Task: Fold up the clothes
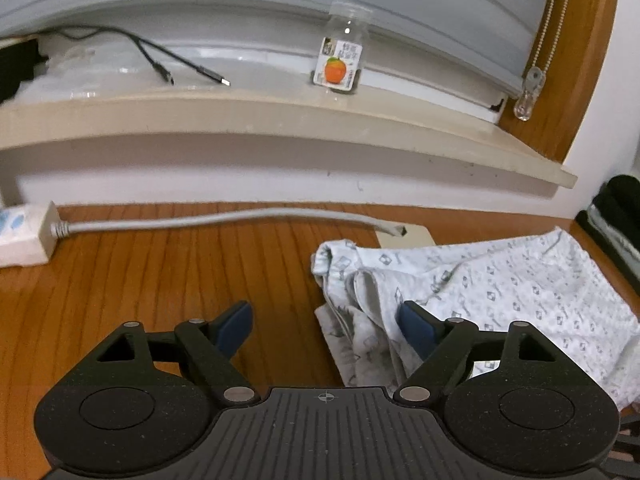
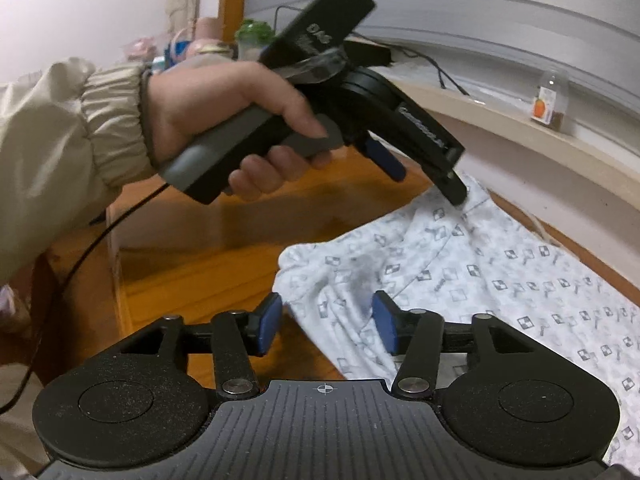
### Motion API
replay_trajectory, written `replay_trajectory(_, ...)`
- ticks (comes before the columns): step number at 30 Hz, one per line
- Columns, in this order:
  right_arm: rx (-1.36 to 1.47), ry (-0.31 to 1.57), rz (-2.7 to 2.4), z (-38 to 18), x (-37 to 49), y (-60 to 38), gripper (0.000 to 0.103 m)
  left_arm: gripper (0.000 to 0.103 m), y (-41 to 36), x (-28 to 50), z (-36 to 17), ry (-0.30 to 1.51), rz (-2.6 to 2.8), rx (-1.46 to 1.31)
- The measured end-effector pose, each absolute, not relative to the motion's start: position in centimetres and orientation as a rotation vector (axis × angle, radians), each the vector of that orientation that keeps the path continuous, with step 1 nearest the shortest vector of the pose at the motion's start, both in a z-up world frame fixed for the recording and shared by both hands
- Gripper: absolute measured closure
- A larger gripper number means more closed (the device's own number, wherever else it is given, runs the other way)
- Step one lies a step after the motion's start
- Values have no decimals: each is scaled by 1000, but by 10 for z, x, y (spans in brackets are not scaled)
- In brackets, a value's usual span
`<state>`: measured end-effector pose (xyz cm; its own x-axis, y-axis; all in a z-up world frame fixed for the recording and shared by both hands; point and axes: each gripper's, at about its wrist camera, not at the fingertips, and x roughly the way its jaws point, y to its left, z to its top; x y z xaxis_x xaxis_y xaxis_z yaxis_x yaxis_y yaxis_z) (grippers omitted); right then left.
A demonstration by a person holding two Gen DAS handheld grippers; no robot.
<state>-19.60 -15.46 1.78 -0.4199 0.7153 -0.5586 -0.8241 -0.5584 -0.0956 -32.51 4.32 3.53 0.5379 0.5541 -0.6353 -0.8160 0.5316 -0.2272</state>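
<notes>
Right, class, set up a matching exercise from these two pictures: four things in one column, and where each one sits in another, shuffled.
Things:
1. bottle
2. patterned garment
3. power strip
4. bead chain

Places:
A. lying on the wooden table
B. standing on the windowsill
C. hanging at the right of the blind
D. at the table's far left edge, against the wall

Pairs: 1-B, 2-A, 3-D, 4-C
</notes>
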Motion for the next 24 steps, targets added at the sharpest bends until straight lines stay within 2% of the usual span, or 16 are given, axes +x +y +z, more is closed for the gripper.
replay_trajectory(5,-715,191,2008,16,-199,-148,51,22,48,-320,24,542,825,-582)
replay_trajectory(9,-733,153,1966,15,-200,-143,43,24,51,-314,19,533,818,-575)
replay_trajectory(11,-742,135,1944,14,-201,-140,42,27,54,-312,18,521,817,-577)
replay_trajectory(12,-732,164,1948,14,-199,-136,43,33,54,-311,18,519,812,-578)
replay_trajectory(13,-718,204,1954,14,-195,-131,43,44,55,-310,17,517,807,-580)
replay_trajectory(14,-704,246,1962,13,-190,-128,45,51,56,-310,17,516,791,-593)
replay_trajectory(15,-692,262,1959,13,-188,-125,54,62,56,-309,16,514,774,-608)
replay_trajectory(16,-680,277,1955,12,-186,-123,73,75,57,-309,16,514,757,-628)
replay_trajectory(17,-662,273,1946,13,-185,-122,85,79,56,-308,15,518,744,-637)
replay_trajectory(19,-625,265,1925,15,-183,-122,88,83,54,-307,16,520,743,-635)
replay_trajectory(24,-504,207,1909,26,-173,-138,90,85,45,-307,48,444,721,-635)
